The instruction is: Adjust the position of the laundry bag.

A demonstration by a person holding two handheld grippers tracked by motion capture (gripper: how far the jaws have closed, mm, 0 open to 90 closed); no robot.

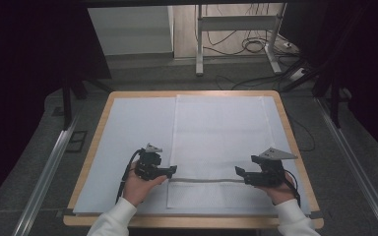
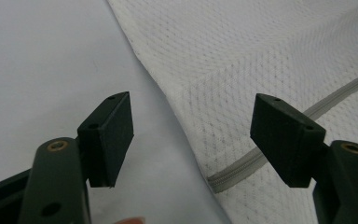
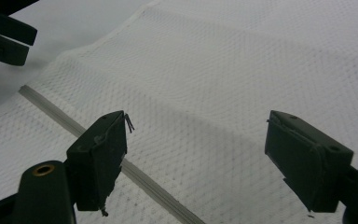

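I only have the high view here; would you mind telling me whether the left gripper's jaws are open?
Observer: Yes, the left gripper is open, with nothing pinched; the cloth edge lies between its jaws.
Operator: Thank you. Where does the zipper sit for it?
Observer: The zipper end lies just inside the cloth edge, nearer the jaw on the right of its view.
Operator: And the right gripper?
Observer: The right gripper is open too, and the zipper passes by the jaw on the left of its view.
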